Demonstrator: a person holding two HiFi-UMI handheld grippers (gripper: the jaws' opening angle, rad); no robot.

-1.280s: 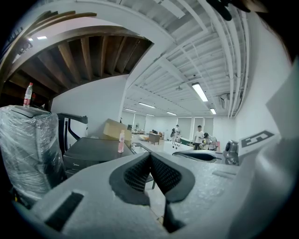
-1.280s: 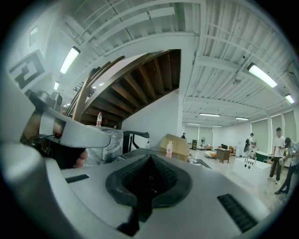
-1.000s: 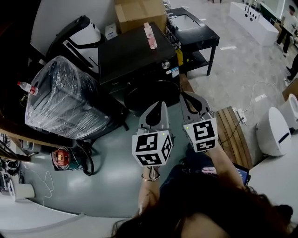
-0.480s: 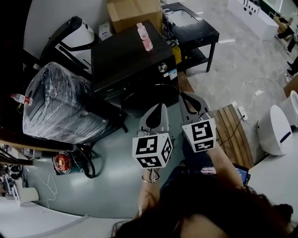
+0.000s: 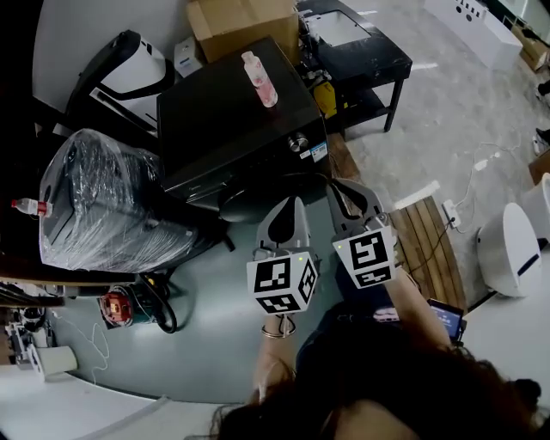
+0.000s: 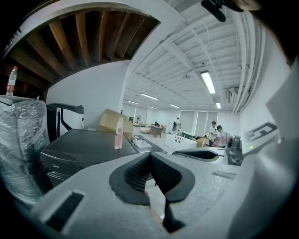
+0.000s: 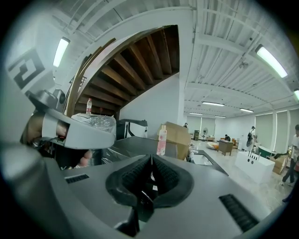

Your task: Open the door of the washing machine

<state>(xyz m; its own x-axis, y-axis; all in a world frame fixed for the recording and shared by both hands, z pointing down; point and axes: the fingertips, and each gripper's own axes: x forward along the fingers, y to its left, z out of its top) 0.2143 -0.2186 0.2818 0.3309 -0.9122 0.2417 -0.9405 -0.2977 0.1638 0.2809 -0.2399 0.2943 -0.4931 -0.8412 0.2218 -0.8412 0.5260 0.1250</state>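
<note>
Upper centre: pink bottle upright, cardboard box beyond it at top edge. Left: bulky item wrapped in clear plastic, red-capped bottle at its left side. Upper right: black table. Right: wooden slats, white rounded unit at frame edge.

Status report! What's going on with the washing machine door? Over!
Left hand-held gripper and right hand-held gripper shut, empty. Washing machine door looks closed, untouched. Pink bottle on top, out of the way.

The washing machine door shows only as a dark curve, handle indiscernible; the left hand-held gripper covers its near edge. Behind the machine, the cardboard box is cut off.
</note>
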